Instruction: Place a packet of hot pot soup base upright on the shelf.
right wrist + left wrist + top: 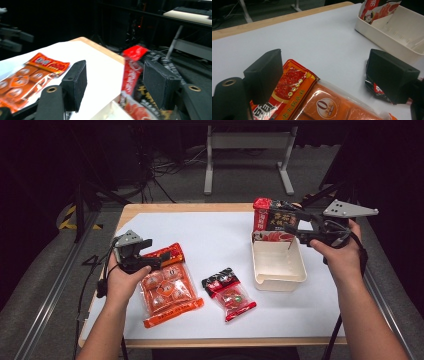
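A large orange snack pack [167, 287] lies flat at the left of the white sheet. My left gripper [152, 253] hovers over its far end. Seen from the left gripper view, the left gripper [324, 62] is open, its jaws wide apart and pressing on nothing, with the orange pack [322, 102] below them. A red and black bag [272, 217] stands upright at the far end of the white bin [280, 280]. My right gripper [295, 224] is beside that bag. The right gripper [116, 67] is open in its own blurred view, with the bag [131, 72] beyond the gap.
A small red and black packet [228, 292] lies mid-table, between the orange pack and the bin. The sheet covers a wooden table [190, 207]. Beyond the far edge are a grey metal frame [247, 142] and floor cables [165, 170].
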### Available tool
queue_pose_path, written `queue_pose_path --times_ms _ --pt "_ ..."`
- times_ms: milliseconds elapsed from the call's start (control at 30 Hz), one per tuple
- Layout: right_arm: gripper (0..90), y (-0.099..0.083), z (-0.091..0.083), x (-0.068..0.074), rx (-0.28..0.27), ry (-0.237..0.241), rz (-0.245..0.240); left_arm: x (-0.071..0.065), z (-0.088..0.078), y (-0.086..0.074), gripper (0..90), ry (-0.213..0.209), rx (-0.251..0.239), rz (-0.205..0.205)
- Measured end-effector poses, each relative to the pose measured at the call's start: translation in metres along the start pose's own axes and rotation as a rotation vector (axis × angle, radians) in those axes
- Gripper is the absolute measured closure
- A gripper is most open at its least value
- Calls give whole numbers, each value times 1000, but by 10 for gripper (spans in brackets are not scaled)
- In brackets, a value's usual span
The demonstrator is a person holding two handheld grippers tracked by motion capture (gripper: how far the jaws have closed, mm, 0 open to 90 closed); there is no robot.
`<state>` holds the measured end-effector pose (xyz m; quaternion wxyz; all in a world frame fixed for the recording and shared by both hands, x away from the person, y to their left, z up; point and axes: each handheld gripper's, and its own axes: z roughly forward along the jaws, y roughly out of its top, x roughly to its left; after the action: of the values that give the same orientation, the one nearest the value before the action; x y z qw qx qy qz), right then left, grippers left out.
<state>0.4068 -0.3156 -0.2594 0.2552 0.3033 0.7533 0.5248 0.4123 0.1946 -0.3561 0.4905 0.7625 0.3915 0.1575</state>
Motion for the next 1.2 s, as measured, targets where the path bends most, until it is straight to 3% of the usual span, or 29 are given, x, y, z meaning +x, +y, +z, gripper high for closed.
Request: queue_pose_path --times_ms 167,367,433,600,700,733,900,1033,1200 --pt "358 -10 -1 16 -20 27 22 2 -2 -1 80 -23 3 10" --pt "358 -22 -4 24 -58 53 61 6 -7 -1 81 -5 2 23" --pt "359 -27 -5 25 -68 59 70 7 -8 -1 90 3 7 8" --pt "359 -35 -2 28 -30 58 60 12 -11 -1 103 56 -1 1" --pt "359 -39 1 30 -20 64 65 16 -14 -1 98 147 29 43" --pt "359 -41 2 31 -14 59 61 18 -15 -2 99 156 33 44" --pt "355 -43 6 38 1 65 33 34 -19 -8 112 155 23 -19" --pt "355 -45 10 42 2 74 22 47 -16 -17 158 171 2 -29" --pt "391 -48 13 45 5 90 5 63 -12 -30 203 171 24 -75"
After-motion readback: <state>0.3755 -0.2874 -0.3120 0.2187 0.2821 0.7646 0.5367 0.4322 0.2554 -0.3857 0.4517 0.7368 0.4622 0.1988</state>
